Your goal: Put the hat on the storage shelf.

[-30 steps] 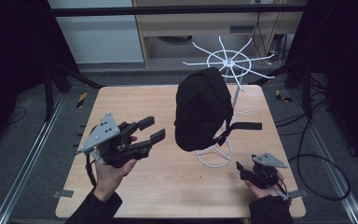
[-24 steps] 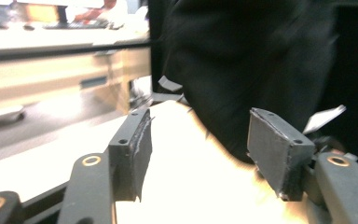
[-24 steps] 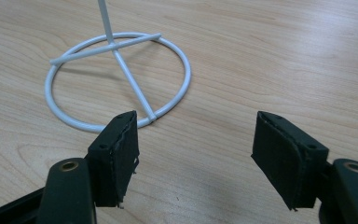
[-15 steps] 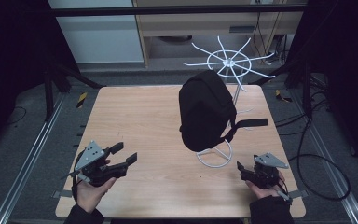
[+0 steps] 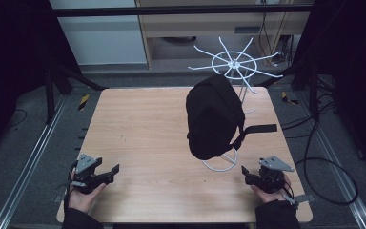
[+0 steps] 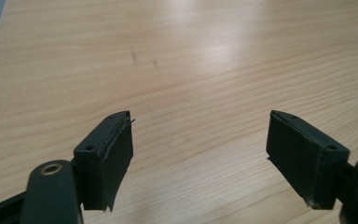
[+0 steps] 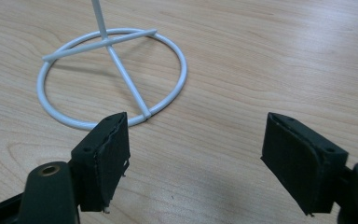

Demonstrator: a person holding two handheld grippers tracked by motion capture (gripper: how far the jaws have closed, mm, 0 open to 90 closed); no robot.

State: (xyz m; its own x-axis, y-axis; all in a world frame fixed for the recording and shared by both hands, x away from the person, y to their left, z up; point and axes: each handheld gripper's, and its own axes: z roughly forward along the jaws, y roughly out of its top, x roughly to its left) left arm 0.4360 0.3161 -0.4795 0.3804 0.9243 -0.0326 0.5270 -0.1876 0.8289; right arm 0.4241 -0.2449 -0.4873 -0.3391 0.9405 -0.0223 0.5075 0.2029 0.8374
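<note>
At the bottom of the high view, the left gripper (image 5: 108,172) sits at lower left and the right gripper (image 5: 248,174) at lower right, each held in a hand low over the pale wooden table (image 5: 143,129). The left gripper's jaws have just been opening and stand wide apart with nothing between them; its own view shows the left gripper (image 6: 200,140) over bare wood grain (image 6: 191,70) (a sliver of white ring sits at the upper right edge). The right gripper's jaws have likewise been opening and are spread with nothing between them.

The right gripper view shows what the high view partly hides: beyond the right gripper (image 7: 196,140), the white wire ring base (image 7: 114,77) of the stand lies flat on the table in the upper left of the frame, with a crossbar and a thin upright post.

Farther up in the high view, the black fabric backpack (image 5: 214,117) hangs right of centre on the white wire stand (image 5: 233,62). Its long axis runs roughly top to bottom, tilted a little, bottom end over the ring. A strap (image 5: 259,129) sticks out to the right. The stand's spoked top spreads above it.
</note>
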